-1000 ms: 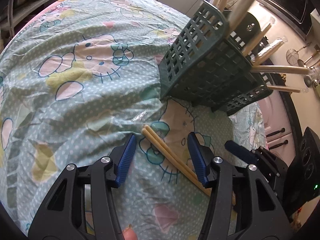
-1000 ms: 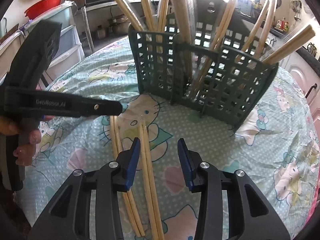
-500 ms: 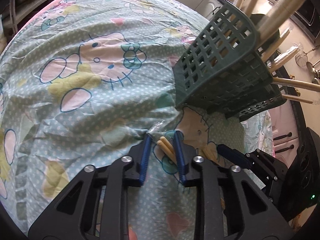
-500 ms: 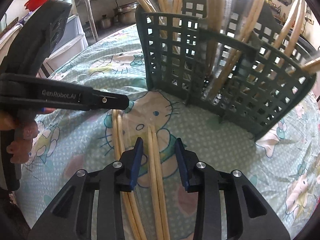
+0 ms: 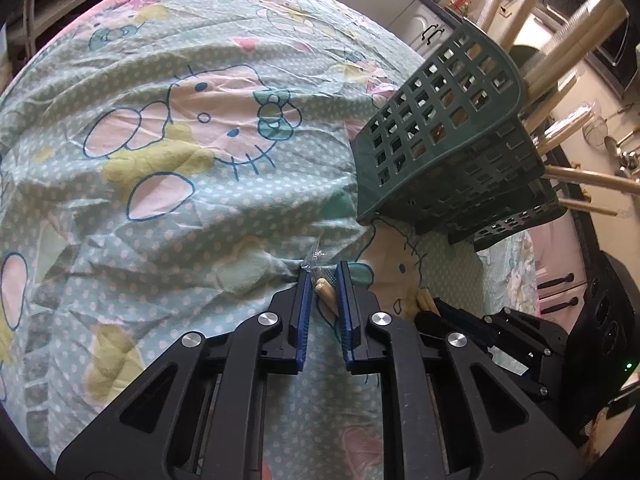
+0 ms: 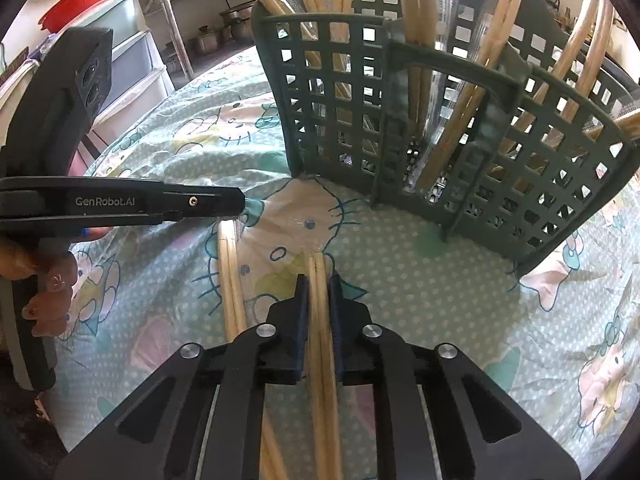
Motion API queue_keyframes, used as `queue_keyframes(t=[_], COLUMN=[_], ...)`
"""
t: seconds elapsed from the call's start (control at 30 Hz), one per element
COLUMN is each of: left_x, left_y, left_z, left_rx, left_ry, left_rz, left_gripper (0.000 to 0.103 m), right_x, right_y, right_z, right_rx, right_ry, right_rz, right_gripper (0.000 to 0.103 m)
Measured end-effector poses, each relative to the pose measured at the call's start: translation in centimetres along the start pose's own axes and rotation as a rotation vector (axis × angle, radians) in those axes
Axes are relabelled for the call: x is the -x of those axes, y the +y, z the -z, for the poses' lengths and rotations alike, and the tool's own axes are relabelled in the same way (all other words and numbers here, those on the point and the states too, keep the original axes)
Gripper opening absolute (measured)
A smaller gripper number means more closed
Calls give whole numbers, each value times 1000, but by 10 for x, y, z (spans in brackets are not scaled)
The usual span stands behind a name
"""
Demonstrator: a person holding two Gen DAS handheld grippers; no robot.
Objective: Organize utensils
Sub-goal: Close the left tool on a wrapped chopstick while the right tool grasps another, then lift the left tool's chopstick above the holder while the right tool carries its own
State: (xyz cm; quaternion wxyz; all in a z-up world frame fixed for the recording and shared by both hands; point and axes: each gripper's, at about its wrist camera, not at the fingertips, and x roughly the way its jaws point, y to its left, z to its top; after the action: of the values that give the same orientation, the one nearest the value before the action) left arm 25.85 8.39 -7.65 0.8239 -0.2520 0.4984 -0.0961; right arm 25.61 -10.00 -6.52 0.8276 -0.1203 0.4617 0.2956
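Both claws are closing on wrapped chopsticks that lie on the cartoon-cat tablecloth point(image 5: 192, 184). Left gripper point(image 5: 323, 280): jaws narrow and still drawing in, blue pads on either side of the blunt ends of a left chopstick pair point(image 5: 326, 294), whose clear wrapper sticks out just past the tips at 12 o'clock. Right gripper point(image 6: 318, 286): jaws narrow and drawing in, pads pressed against a right chopstick pair point(image 6: 320, 320) that runs from 6 o'clock up between them. In the right wrist view the left chopstick pair point(image 6: 230, 276) lies just beside it at 9 o'clock, its far end under the tip of the left gripper point(image 6: 236, 202), which a hand point(image 6: 44, 280) holds at the picture's left edge. Green lattice utensil basket point(image 6: 460, 152) stands on the cloth at 1 o'clock from the right gripper, near but apart; several more chopsticks point(image 6: 416, 20) lean upright in its compartments. In the left wrist view the basket point(image 5: 452, 152) sits at 1 o'clock, and the right gripper point(image 5: 436, 316) lies low at 3 o'clock.
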Motion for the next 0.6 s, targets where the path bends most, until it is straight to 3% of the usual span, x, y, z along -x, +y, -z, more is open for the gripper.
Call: queue_keyframes(t=[0.27,0.6], left_x=[16,58], left_y=[4,-38], left_z=[3,7], left_rx=[21,-93], left_ry=[-57,-168], left_rz=[55,76], left_gripper=[5,4], right_x=[24,70], right_y=[-6,-2], right_z=[9,12], right_rx=[-13,-10], right_ry=[-42,-138], right_rz=[-1,-3], right_gripper=[6,6])
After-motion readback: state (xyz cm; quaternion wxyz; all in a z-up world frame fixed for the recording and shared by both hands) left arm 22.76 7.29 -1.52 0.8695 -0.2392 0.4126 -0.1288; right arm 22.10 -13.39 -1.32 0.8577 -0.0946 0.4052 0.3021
